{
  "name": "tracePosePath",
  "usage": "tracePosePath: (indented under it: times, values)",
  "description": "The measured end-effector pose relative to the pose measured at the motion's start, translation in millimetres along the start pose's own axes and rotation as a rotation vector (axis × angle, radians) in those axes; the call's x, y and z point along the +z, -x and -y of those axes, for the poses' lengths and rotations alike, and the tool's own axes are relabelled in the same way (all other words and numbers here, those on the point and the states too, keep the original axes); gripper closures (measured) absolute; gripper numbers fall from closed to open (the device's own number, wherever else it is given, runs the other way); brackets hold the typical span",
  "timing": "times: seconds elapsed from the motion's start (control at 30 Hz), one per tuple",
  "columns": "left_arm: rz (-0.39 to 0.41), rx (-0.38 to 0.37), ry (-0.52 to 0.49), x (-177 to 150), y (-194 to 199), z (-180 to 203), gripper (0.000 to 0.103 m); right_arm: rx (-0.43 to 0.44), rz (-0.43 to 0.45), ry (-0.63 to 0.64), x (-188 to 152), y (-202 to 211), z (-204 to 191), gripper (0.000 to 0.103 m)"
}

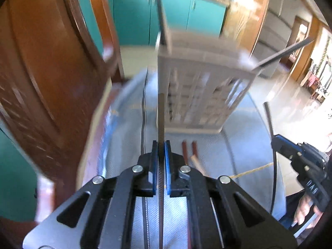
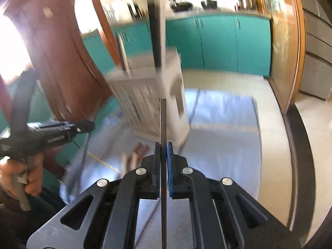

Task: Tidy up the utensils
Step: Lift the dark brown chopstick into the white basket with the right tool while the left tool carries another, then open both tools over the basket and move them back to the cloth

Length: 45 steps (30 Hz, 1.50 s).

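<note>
Blue-padded left gripper (image 1: pixel 161 145) is clamped on a thin, flat dark stick (image 1: pixel 161 116); right gripper (image 2: pixel 164 145) likewise pinches its own dark stick (image 2: pixel 163 120). Both point twd the pale slatted plastic caddy (image 1: pixel 199 95), blurred, on a grey-blue textured mat (image 1: pixel 228 151). Near caddy's base I see reddish-brown utensils (image 1: pixel 189 151) lying flat.
</note>
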<state>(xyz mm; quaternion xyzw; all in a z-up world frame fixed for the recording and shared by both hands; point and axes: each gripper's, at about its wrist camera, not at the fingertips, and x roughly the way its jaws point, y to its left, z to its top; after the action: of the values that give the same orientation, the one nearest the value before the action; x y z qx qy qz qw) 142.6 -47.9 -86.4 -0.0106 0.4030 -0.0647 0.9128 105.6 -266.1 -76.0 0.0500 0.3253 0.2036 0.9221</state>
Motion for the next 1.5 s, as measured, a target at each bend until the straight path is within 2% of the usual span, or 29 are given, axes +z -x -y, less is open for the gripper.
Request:
tracePosePath:
  times: [0.07,0.27,0.4,0.47,0.53,0.7,0.77,0.9,1.0,1.07,1.2,1.33,1.5]
  values:
    - [0.066,-0.001,-0.001,5.7,24.6,2.1,0.096,0.045,0.08,0.013,9.7,28.9,-0.4,0.097]
    - [0.271,-0.057,0.018,33.3,106.2,2.8,0.096,0.141,0.239,-0.011,46.0,91.5,-2.4,0.097]
    - [0.385,-0.067,0.017,66.6,146.9,0.1,0.096,0.225,0.351,-0.001,93.5,121.7,-14.6,0.097]
    - [0.428,-0.082,0.036,83.6,160.1,-5.2,0.096,0.26,0.392,0.004,125.6,124.7,-22.9,0.097]
    - [0.486,-0.1,0.06,103.8,172.6,-10.6,0.096,0.245,0.413,0.006,148.5,120.6,-29.1,0.097]
    - [0.568,-0.103,0.137,127.4,168.4,-17.8,0.096,0.216,0.445,-0.041,172.7,100.5,-29.9,0.097]
    - [0.574,-0.099,0.155,128.2,161.2,-22.1,0.096,0.196,0.449,-0.071,174.5,88.7,-25.1,0.097]
    - [0.516,-0.075,0.173,142.1,115.4,-18.7,0.096,0.166,0.457,-0.116,178.3,66.5,-14.3,0.097]
    - [0.471,-0.044,0.163,148.8,86.8,-13.4,0.096,0.084,0.477,-0.084,177.6,47.8,-10.4,0.097]
    - [0.443,-0.033,0.15,148.5,73.3,-7.8,0.096,0.035,0.466,-0.07,171.8,34.9,-7.1,0.097]
    - [0.384,-0.008,0.115,144.1,46.7,1.0,0.096,0.003,0.384,-0.067,163.3,3.5,4.5,0.097]
    - [0.35,0.006,0.085,138.6,33.2,7.3,0.096,-0.016,0.344,-0.046,150.4,-8.7,5.2,0.097]
    - [0.344,0.007,0.066,129.4,28.8,14.6,0.096,-0.056,0.347,-0.026,141.1,-5.8,2.7,0.095]
